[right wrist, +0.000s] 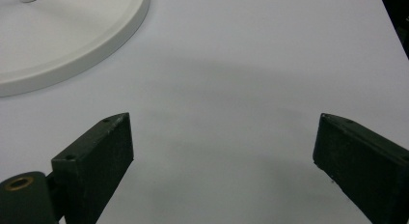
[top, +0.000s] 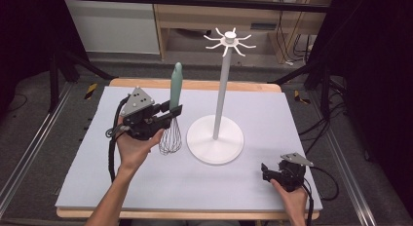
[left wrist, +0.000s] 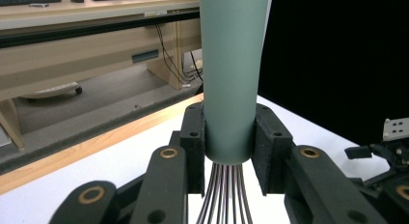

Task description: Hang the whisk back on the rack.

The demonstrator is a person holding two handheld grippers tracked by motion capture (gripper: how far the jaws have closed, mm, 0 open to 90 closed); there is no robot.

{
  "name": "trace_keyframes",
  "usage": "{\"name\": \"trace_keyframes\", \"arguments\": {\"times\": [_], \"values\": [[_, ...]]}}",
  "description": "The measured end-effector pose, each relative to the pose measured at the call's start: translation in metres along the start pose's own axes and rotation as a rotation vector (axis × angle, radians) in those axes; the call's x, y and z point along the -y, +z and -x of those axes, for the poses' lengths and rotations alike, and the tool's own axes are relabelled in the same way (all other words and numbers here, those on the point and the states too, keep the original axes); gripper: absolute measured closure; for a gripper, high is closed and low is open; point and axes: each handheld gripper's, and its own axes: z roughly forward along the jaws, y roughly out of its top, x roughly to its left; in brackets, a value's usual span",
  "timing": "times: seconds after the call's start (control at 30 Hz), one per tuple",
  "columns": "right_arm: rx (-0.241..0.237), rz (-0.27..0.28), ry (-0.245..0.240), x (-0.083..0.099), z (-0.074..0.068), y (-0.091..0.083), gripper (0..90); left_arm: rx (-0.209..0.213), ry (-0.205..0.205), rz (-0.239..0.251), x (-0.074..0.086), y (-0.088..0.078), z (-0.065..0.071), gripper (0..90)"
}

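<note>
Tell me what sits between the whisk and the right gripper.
The white stand's round base sits between the whisk and the right gripper, seen in the high view.

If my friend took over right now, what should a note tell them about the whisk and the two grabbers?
Left gripper: shut on the whisk, clamped at the bottom of its green handle, wires pointing down. The whisk stands upright, just left of the white rack.
Right gripper: open, holding nothing, low over the table near the front right corner.
Done: the whisk is picked up and held.
Left: probably hanging it on one of the hooks at the top of the rack; none holds anything yet. The right gripper could steady the rack's base.
</note>
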Motion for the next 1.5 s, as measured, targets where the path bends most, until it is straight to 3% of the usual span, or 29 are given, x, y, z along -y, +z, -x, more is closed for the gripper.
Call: {"name": "trace_keyframes", "arguments": {"times": [0.67, 1.5], "values": [[-0.001, 0.001, 0.005, 0.000, 0.000, 0.001, 7.4, 0.012, 0.019, 0.027, -0.034, 0.016, 0.007, 68.7], [-0.003, 0.002, 0.003, -0.001, 0.001, 0.001, 7.4, 0.014, 0.030, -0.005, -0.046, 0.041, 0.012, 68.6]]}}
